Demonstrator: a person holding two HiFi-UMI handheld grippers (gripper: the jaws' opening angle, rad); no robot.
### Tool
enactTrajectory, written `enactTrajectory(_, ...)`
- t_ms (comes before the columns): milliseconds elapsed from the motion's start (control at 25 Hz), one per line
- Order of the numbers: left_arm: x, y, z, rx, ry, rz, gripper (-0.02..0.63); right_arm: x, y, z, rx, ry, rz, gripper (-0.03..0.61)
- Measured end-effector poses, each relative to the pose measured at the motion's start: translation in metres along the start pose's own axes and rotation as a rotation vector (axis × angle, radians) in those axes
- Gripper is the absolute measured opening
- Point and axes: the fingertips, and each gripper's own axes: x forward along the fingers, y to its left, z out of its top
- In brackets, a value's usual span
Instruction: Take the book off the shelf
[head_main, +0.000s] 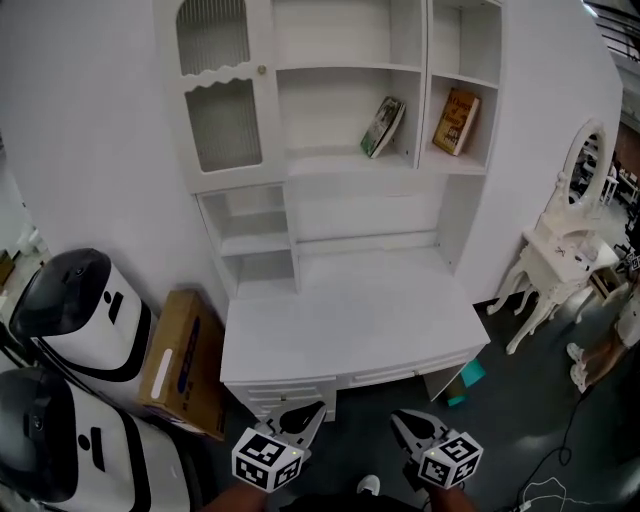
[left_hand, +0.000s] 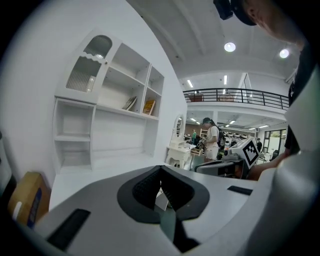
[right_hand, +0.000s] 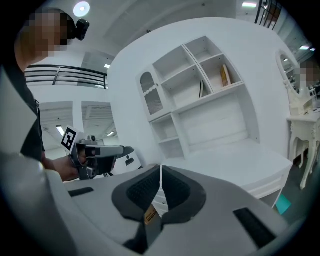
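Note:
Two books lean on the upper shelves of the white desk hutch (head_main: 350, 165): a green book (head_main: 383, 127) in the middle bay and an orange book (head_main: 456, 121) in the right bay. Both show small in the left gripper view, the green book (left_hand: 131, 103) beside the orange book (left_hand: 148, 106), and again in the right gripper view as green book (right_hand: 201, 89) and orange book (right_hand: 224, 75). My left gripper (head_main: 316, 411) and right gripper (head_main: 398, 420) hang low in front of the desk, far from the books. Both are shut with nothing in them, left gripper (left_hand: 160, 168) and right gripper (right_hand: 161, 168).
A cardboard box (head_main: 185, 365) leans by the desk's left side, next to two white-and-black machines (head_main: 80, 315). A white vanity table with a mirror (head_main: 560, 255) stands at the right. A teal object (head_main: 470, 375) lies on the floor. A person (left_hand: 212, 137) stands far behind.

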Motion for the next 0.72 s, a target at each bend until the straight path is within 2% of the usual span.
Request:
enactTrajectory(200,0.042,0.001,0.011,-0.009,-0.005,0.037,0.011,0.002,-0.038,0.025,-0.012,-0.025,0.042,0.031)
enactTrajectory(400,0.074,0.006,0.018,-0.024,-0.015,0.080,0.011,0.012,-0.075,0.033,-0.009,-0.020,0.066,0.031)
enactTrajectory(720,0.090,0.033,0.025,-0.044,0.013,0.122,0.011,0.043,-0.095,0.057,0.024,-0.043,0.106,0.031)
